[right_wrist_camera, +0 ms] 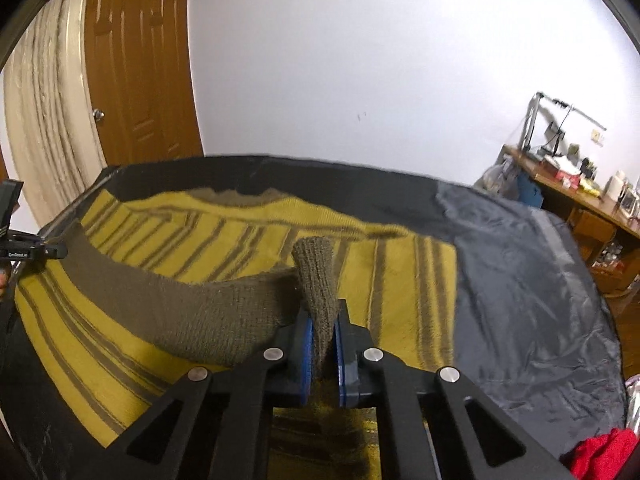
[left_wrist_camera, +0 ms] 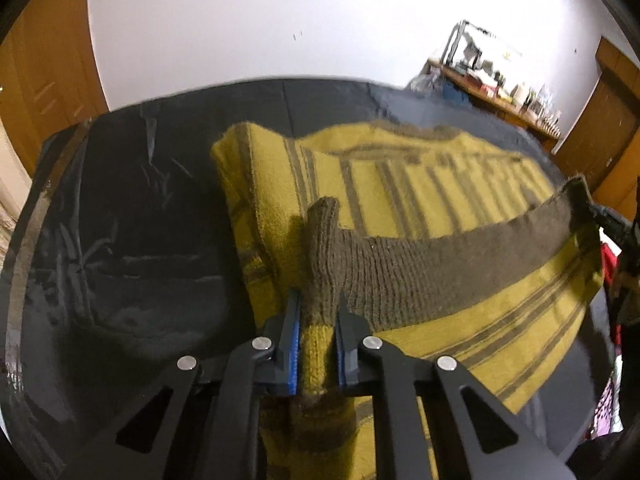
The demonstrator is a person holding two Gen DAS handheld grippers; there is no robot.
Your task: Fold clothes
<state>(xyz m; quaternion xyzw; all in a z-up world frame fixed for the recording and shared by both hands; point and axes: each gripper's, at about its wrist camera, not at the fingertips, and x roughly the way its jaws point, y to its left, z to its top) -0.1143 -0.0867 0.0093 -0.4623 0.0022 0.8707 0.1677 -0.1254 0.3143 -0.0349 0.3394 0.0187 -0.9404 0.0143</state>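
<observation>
A mustard-yellow knit sweater (left_wrist_camera: 420,184) with olive-brown stripes lies spread on a black sheet (left_wrist_camera: 132,216). Its olive ribbed hem band (left_wrist_camera: 440,264) is lifted off the surface and stretches between both grippers. My left gripper (left_wrist_camera: 317,304) is shut on the hem's left corner, which sticks up between the blue pads. In the right wrist view the same sweater (right_wrist_camera: 248,232) lies below, and my right gripper (right_wrist_camera: 322,316) is shut on the hem's right corner (right_wrist_camera: 316,272). The other gripper (right_wrist_camera: 28,246) shows at the left edge, holding the band's far end.
The black sheet covers a table with bare room left of the sweater and a grey wrinkled area (right_wrist_camera: 520,280) to its right. A red cloth (right_wrist_camera: 600,452) lies near the right. A cluttered wooden desk (right_wrist_camera: 576,192) and wooden doors (right_wrist_camera: 136,64) line the white wall.
</observation>
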